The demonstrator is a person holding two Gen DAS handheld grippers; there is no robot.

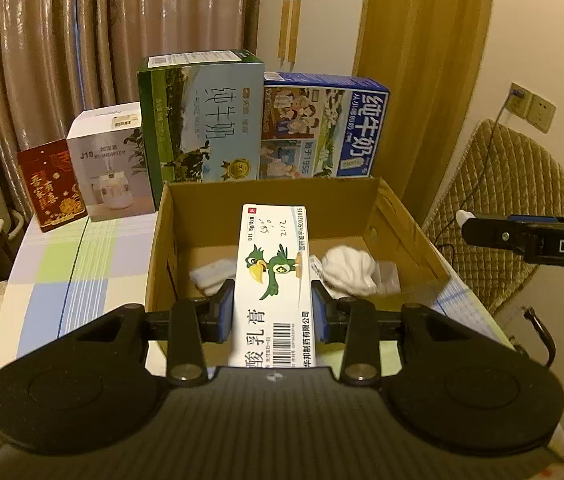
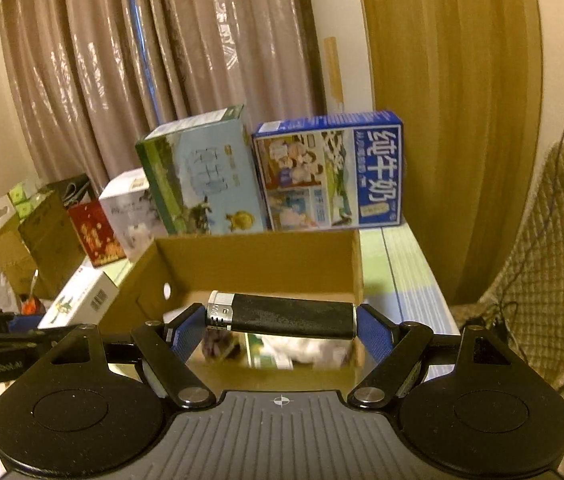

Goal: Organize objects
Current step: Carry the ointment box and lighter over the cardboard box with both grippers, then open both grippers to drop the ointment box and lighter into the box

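My left gripper (image 1: 273,304) is shut on a white ointment box (image 1: 274,280) printed with a green bird. The box points forward over the near wall of an open cardboard box (image 1: 401,220). White crumpled cloth (image 1: 347,270) and small packets lie on the floor of the cardboard box. My right gripper (image 2: 282,320) is shut on a black lighter (image 2: 289,316), held crosswise by its two ends above the cardboard box (image 2: 258,264). The ointment box (image 2: 78,300) shows at the left of the right wrist view, beside that carton's left wall.
Behind the cardboard box stand a green-blue milk carton (image 1: 202,120), a blue milk carton (image 1: 321,128), a white humidifier box (image 1: 110,164) and a red box (image 1: 50,184). A checked tablecloth (image 1: 74,264) covers the table. A quilted chair (image 1: 501,200) stands to the right.
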